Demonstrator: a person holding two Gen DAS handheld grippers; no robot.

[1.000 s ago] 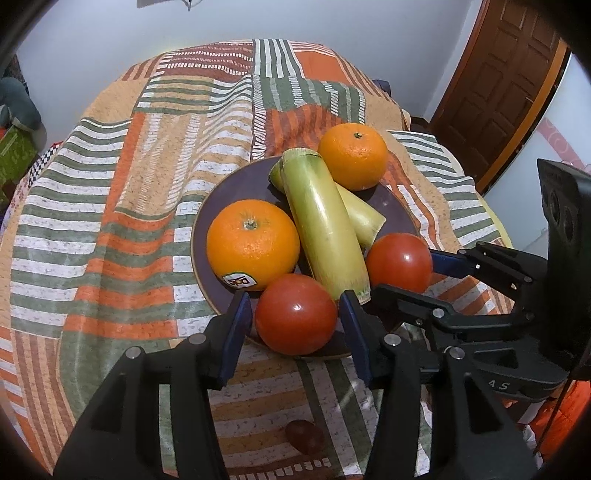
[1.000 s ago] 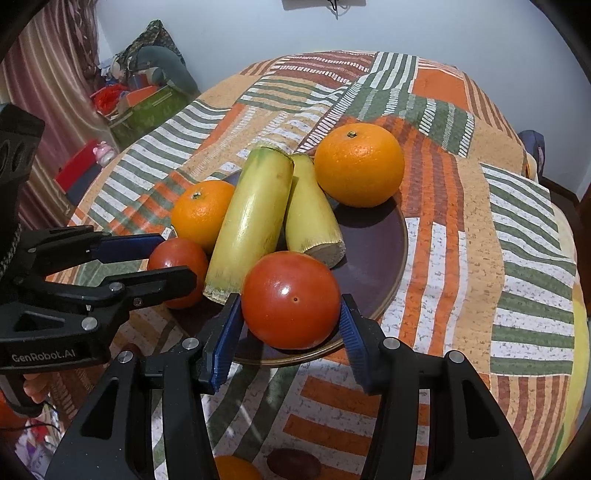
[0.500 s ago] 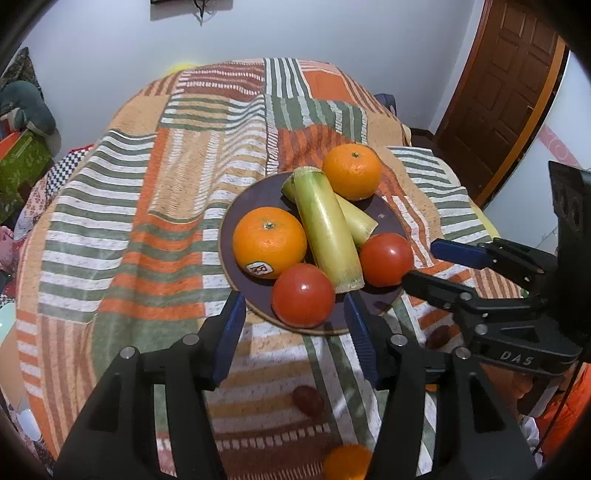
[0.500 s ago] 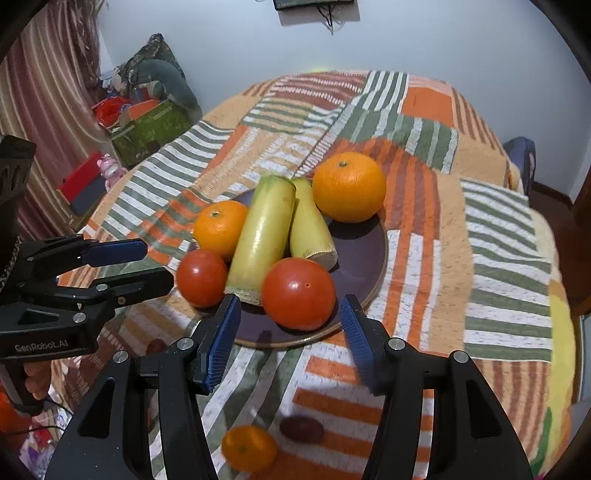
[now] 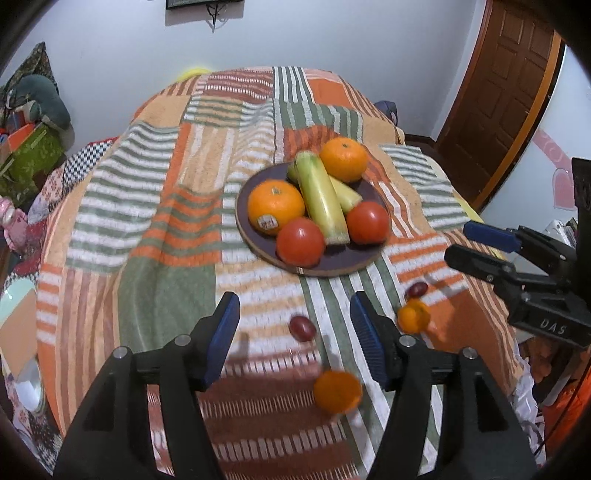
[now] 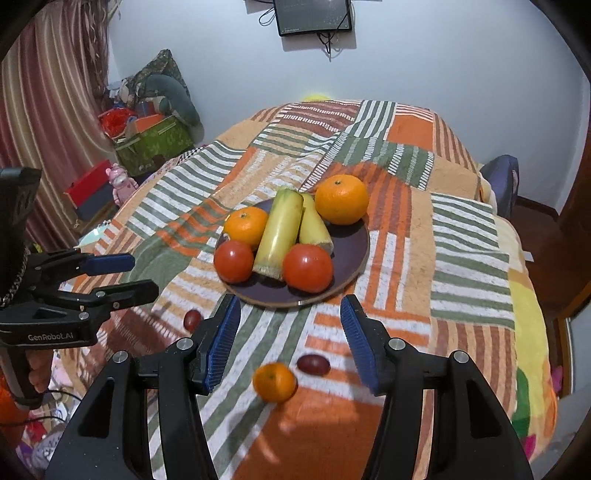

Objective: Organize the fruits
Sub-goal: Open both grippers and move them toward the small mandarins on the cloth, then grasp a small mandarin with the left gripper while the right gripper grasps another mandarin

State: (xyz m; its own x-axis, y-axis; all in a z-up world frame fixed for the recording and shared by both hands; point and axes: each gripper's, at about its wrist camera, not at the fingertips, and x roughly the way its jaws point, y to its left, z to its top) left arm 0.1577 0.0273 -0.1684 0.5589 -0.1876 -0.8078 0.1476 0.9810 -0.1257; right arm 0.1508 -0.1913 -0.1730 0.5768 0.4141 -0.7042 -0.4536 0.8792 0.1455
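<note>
Tools both released and empty — left tool (image 5: 295, 332) just widening, right tool (image 6: 290, 338) too. Plate (image 6: 351, 243) on the bed holds tomatoes, oranges, stalks; small orange (image 6: 274, 381) and grape (image 6: 313, 364) lie loose nearby — those look next to gather.

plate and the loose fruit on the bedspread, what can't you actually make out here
- Sticker on the left orange, left wrist view: print too small and blurred to read.
- Small orange fruit, left wrist view: motion-blurred, and the left gripper's finger covers its edge.
- Plate near rim, right wrist view: partly hidden behind the tomatoes.
- Wall screen, right wrist view: top cut off.
</note>
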